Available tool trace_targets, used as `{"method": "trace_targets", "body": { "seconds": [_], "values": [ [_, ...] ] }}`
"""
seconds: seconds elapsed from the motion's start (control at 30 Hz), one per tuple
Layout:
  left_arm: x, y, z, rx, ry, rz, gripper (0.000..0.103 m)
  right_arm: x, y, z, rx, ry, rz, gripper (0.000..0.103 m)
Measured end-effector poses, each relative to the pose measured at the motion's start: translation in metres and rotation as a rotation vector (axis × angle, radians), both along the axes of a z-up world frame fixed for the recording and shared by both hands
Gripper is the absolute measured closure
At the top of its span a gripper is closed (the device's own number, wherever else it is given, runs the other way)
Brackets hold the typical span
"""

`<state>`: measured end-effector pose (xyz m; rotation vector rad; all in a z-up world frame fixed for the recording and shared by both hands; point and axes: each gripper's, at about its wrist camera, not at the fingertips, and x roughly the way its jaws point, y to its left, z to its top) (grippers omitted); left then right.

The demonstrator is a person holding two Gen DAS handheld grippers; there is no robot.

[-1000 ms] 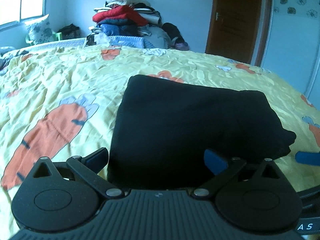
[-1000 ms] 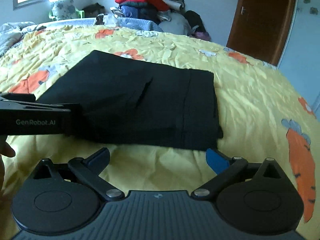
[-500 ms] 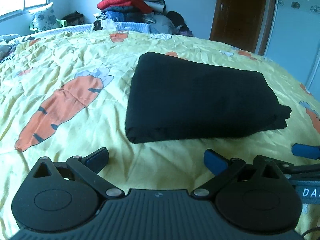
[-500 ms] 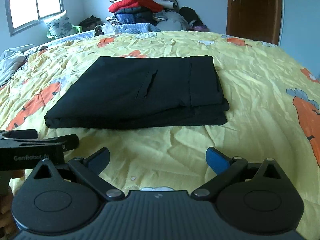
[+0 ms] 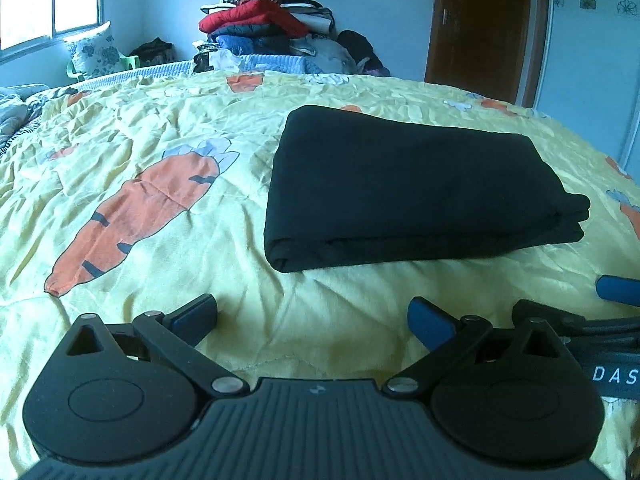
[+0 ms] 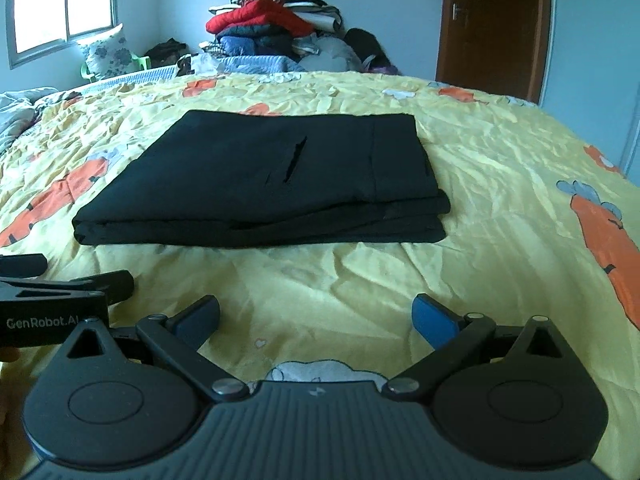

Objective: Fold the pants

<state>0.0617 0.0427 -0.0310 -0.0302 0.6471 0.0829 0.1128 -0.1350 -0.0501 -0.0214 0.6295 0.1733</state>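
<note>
The black pants (image 5: 416,192) lie folded into a flat rectangle on the yellow bedspread (image 5: 160,128), and I use them as my marker for everything else. My left gripper (image 5: 313,316) hangs just short of their near edge, its jaws spread wide with nothing between them, only wrinkled yellow cloth showing in the gap. My right gripper (image 6: 316,316) sits likewise on the near side of the pants, apart from them, jaws spread and empty. In the right wrist view the pants show a slit pocket on top and a seam line toward their right end, and the layers stack visibly along the near right corner. In the left wrist view the fold closest to me is a rounded roll, and the layered ends poke out at the right side of the pants. A large orange carrot print (image 5: 140,216) lies on the bedspread to the left of the pants, and another carrot print (image 6: 604,240) lies to their right. Beyond the pants, past the far edge of the bed, a pile of clothes (image 6: 276,28) is heaped against the wall, with a red piece near its top. To the right of that pile, further beyond the pants, stands a brown wooden door (image 6: 492,28). A window (image 6: 60,4) is off to the far left.
</note>
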Motion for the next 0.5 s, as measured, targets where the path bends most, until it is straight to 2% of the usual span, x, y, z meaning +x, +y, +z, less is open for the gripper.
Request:
{"method": "trace_targets", "body": {
  "seconds": [0.1,0.2,0.3,0.37,0.5],
  "values": [
    [0.0,0.0,0.0,-0.002,0.0,0.001,0.0,-0.003,-0.003,0.005,0.002,-0.042,-0.011,0.0],
    [0.0,-0.001,-0.001,0.005,0.003,0.002,0.0,-0.004,-0.003,0.009,-0.038,-0.087,-0.032,0.0],
    [0.001,-0.001,-0.001,0.004,0.003,0.002,0.0,0.0,-0.005,0.004,-0.042,-0.059,-0.036,0.0],
    [0.001,-0.002,-0.001,0.005,0.003,0.002,0.0,0.007,-0.006,-0.002,-0.032,-0.003,-0.036,0.0],
    [0.001,-0.001,-0.001,0.007,0.004,0.002,0.0,0.008,-0.008,-0.004,-0.015,0.004,-0.037,0.0]
  ]
}}
